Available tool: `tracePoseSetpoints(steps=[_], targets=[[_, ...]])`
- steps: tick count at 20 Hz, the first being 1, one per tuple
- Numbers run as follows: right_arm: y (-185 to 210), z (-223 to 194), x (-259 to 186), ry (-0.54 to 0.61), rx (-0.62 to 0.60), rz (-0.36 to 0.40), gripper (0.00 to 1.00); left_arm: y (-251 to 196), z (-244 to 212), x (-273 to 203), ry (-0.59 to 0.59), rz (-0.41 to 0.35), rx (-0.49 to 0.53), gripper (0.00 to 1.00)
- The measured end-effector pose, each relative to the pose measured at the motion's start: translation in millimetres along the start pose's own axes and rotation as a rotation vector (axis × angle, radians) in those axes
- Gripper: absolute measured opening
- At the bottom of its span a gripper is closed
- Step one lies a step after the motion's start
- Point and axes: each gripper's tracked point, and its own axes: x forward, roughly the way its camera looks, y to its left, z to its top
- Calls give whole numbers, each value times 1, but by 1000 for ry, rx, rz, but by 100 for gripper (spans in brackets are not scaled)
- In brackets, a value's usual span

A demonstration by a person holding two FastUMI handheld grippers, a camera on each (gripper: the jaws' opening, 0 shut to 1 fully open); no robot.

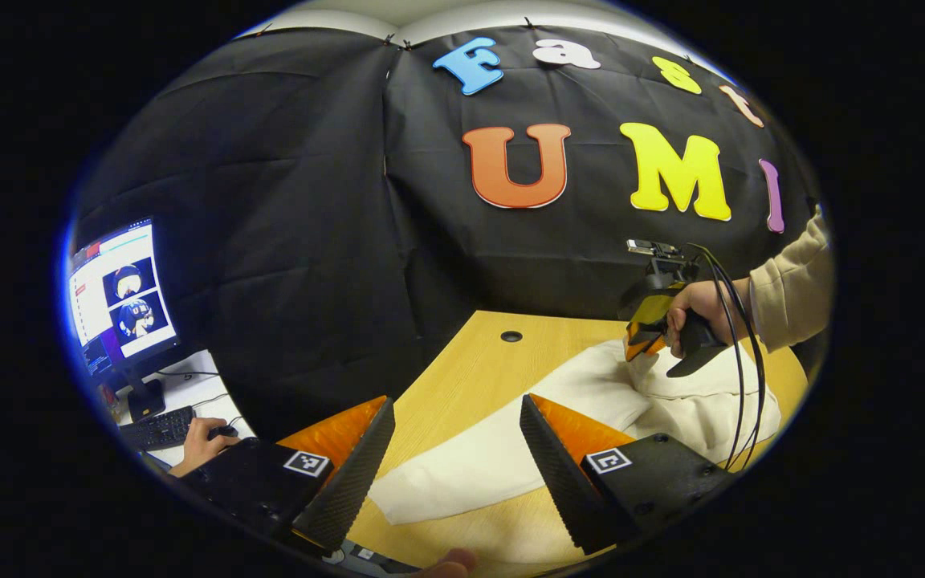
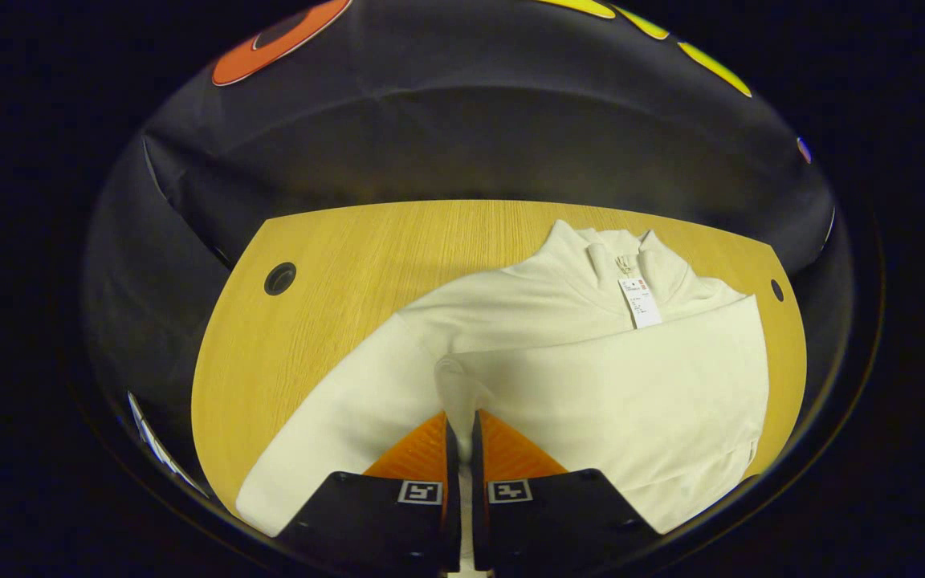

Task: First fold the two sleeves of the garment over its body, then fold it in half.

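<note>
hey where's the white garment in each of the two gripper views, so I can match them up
Left gripper view: the white garment lies lower right on the wooden table, beyond the open left gripper, under the right gripper.
Right gripper view: it spreads across the centre and right, the right gripper shut on a fold of it.
Shared landmark: the round hole in the table.

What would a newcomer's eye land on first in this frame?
The cream garment spread over the wooden table, one sleeve already folded across its body. The right gripper is shut on that sleeve's cuff, low in the right gripper view. In the left gripper view the left gripper hangs open above the other sleeve, still stretched out.
</note>
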Motion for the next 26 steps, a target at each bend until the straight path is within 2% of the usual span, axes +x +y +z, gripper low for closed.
tracePoseSetpoints(steps=[2, 3, 4, 5, 6, 7, 8, 9, 10, 11, 13, 14, 16, 18, 19, 20, 22, 23, 24, 26], targets=[[6, 2, -4, -10, 2, 27, 11, -2, -6, -1, 17, 1, -2, 99], [3, 5, -7, -22, 1, 22, 17, -3, -10, -1, 26, 2, -8, 100], [4, 7, -13, -29, 10, 36, 9, -4, -13, 0, 37, 2, -18, 99], [6, 8, -20, -37, 22, 55, 25, -3, -20, 1, 55, 3, -35, 100], [5, 13, -30, -47, 24, 67, 30, -2, -26, 2, 70, 8, -54, 100], [6, 16, -41, -61, 21, 89, 26, 1, -35, 6, 93, 19, -68, 100], [4, 18, -50, -73, 7, 102, 27, 5, -42, 8, 113, 31, -79, 100], [3, 21, -62, -85, -10, 122, 36, 12, -51, 11, 133, 48, -86, 100], [1, 22, -72, -102, -26, 138, 39, 17, -59, 14, 153, 63, -90, 100], [-3, 22, -85, -115, -45, 150, 48, 23, -65, 16, 173, 85, -92, 100], [-13, 25, -105, -151, -75, 170, 74, 38, -81, 21, 212, 124, -102, 100], [-20, 22, -119, -162, -83, 181, 74, 44, -88, 22, 230, 144, -111, 100], [-35, 14, -142, -168, -105, 204, 80, 56, -106, 25, 283, 189, -131, 100], [-50, 4, -159, -176, -136, 229, 91, 62, -126, 26, 347, 221, -175, 100], [-56, -1, -167, -180, -149, 245, 89, 61, -137, 27, 382, 228, -208, 99], [-66, -11, -176, -179, -163, 252, 93, 60, -147, 27, 419, 237, -245, 99], [-95, -32, -185, -160, -197, 230, 96, 58, -165, 27, 487, 254, -323, 99], [-110, -45, -190, -141, -215, 215, 93, 57, -174, 29, 524, 267, -359, 99], [-123, -55, -194, -132, -218, 202, 97, 56, -180, 29, 559, 279, -392, 99], [-149, -80, -203, -99, -205, 187, 97, 58, -190, 31, 624, 313, -456, 99]])
